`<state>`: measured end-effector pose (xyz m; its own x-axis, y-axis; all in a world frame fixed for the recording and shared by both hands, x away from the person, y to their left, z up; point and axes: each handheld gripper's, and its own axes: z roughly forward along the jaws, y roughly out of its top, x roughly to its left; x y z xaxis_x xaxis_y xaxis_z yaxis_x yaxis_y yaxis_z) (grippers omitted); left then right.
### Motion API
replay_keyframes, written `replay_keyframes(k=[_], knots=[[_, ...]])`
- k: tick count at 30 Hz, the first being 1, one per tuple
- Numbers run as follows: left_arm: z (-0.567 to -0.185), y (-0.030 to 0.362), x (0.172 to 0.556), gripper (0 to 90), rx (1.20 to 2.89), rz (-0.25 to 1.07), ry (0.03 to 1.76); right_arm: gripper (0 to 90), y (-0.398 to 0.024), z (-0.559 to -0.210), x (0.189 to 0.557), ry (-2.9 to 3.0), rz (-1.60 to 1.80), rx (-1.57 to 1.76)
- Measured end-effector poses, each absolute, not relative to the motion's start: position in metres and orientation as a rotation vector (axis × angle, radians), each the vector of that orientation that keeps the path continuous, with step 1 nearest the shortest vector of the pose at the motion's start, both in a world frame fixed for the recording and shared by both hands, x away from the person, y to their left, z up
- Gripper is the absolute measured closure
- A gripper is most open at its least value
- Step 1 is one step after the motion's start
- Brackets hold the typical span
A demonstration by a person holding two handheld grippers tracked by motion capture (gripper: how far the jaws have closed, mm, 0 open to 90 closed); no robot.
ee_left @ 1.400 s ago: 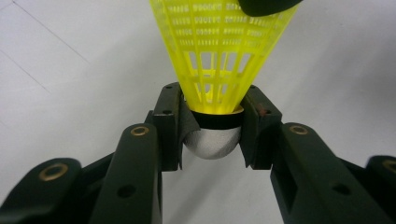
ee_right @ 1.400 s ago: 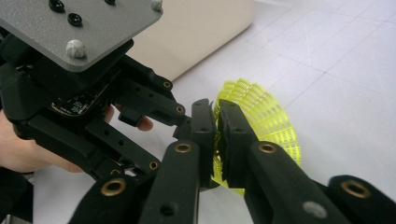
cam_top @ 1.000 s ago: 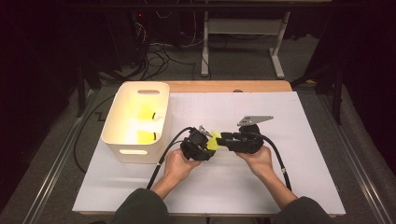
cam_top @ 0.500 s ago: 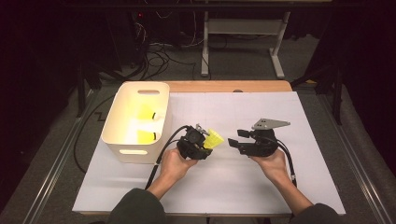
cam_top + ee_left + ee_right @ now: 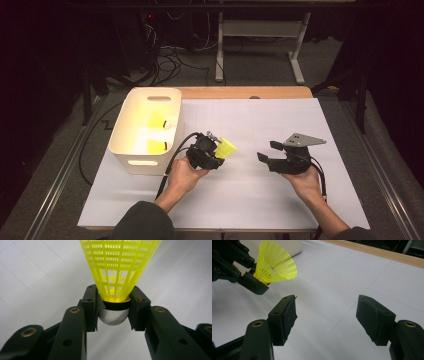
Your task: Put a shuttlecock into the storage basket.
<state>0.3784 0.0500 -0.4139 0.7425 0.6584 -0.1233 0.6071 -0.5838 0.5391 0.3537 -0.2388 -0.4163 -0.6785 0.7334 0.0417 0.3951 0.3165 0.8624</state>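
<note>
— So where's our yellow plastic-mesh shuttlecock (image 5: pixel 117 270)?
— Pinched at its grey cork by our left tool (image 5: pixel 216 151), beside the cream plastic bin (image 5: pixel 131 150) holding more yellow shuttlecocks.
— And our right tool (image 5: pixel 327 315)?
— Just spread, nothing between, well apart over the white tabletop (image 5: pixel 260 200).

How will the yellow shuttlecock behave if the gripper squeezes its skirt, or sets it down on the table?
The shuttlecock is probably very light: its skirt is thin open mesh. That mesh would likely bend if squeezed, so the left gripper sensibly clamps the rounded head. Laid on its side on the table, it may roll in a curve, being cone-shaped.
</note>
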Motion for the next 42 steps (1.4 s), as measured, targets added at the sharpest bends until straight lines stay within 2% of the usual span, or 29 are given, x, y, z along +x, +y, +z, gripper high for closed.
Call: replay_keyframes(k=[7, 42], knots=[[-0.405, 0.048, 0.38, 64.6, 2.382, 0.116, 0.959, 30.3, -0.25, -0.42, 0.344, 2.219, 1.305, 1.005], [-0.379, 0.049, 0.386, 64.6, 2.386, 0.148, 1.002, 28.9, -0.304, -0.449, 0.298, 2.077, 1.367, 1.065]])
